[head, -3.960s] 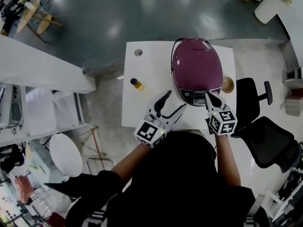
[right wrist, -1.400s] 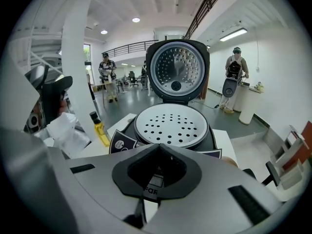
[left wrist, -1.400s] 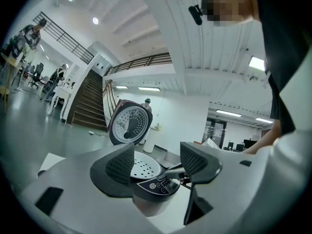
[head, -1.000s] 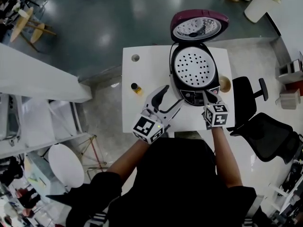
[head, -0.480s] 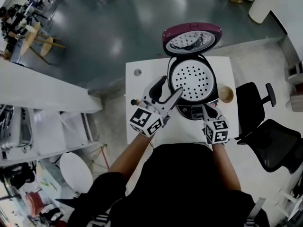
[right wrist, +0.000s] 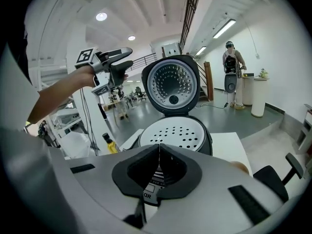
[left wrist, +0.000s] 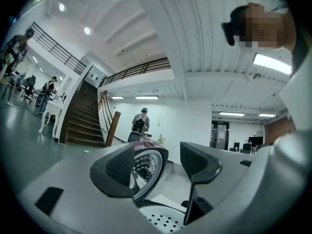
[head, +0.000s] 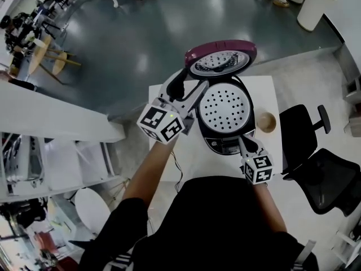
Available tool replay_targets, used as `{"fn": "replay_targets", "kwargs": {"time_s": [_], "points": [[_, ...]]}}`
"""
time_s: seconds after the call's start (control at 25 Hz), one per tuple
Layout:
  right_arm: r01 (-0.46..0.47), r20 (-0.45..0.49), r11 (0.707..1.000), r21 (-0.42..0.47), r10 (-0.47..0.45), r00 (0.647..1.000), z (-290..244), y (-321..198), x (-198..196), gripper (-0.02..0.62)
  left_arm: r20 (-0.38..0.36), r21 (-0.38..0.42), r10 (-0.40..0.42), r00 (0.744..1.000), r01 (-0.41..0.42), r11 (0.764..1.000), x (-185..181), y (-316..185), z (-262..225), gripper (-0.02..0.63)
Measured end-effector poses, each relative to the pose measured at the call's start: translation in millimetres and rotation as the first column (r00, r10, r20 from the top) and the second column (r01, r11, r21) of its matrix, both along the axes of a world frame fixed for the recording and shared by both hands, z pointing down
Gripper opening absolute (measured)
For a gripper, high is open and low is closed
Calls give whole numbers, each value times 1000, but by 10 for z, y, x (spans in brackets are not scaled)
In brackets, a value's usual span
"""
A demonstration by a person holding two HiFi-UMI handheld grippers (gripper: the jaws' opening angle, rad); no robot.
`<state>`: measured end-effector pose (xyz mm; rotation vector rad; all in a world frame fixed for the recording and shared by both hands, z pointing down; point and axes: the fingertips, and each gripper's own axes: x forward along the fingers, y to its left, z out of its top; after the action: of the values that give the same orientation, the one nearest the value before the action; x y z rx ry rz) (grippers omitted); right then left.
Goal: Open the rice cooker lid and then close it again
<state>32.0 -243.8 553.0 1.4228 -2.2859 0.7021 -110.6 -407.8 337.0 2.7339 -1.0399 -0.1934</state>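
- Maroon rice cooker lid (head: 220,58) stands raised on its rear hinge, with its silver, hole-dotted inner face toward the person. The rice cooker (head: 217,143) sits toward the far side of a white table (head: 269,148).
- A white perforated steaming tray (head: 225,109) covers the pot's mouth.
- Left gripper (head: 192,81): jaws apart, held up beside the lid's left rim. In the left gripper view the rim shows in the gap next to the left pad, and neither pad presses on it.
- Right gripper (head: 242,141): jaws together on nothing, low at the cooker's front near the control panel.
- Handling (judged): the lid is a rigid, fairly light shell on a sprung hinge, and its glossy dome looks slippery to pinch.
- Hold (judged): a push on the top edge or the domed back, away from the hinge, should swing it down. Firm pressure near the front lip is probably needed for the latch to catch. The heavier body should stay put on the table.
- Hidden or unclear: the hinge lies behind the lid, and the pot's contents lie under the tray.
- Also unclear: the right gripper partly covers the latch and the panel print in the head view. Whether the left jaw brushes the rim cannot be told.
- A small yellow bottle (right wrist: 108,143) shows only in the right gripper view.
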Motion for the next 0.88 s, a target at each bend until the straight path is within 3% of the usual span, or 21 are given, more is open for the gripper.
{"fn": "replay_targets", "kwargs": {"time_s": [0.24, 0.64, 0.88], "points": [[15, 24, 1000, -7, -15, 1000, 16, -72, 45, 0, 34, 6, -14, 999, 14, 1000, -1, -402, -147, 272], [9, 43, 1000, -29, -8, 999, 64, -183, 150, 0, 184, 34, -4, 983, -2, 999, 84, -956, -118, 270], [-12, 43, 999, -41, 14, 999, 113, -226, 237, 0, 218, 0, 29, 975, -30, 1000, 158, -1145, 7, 270]]}}
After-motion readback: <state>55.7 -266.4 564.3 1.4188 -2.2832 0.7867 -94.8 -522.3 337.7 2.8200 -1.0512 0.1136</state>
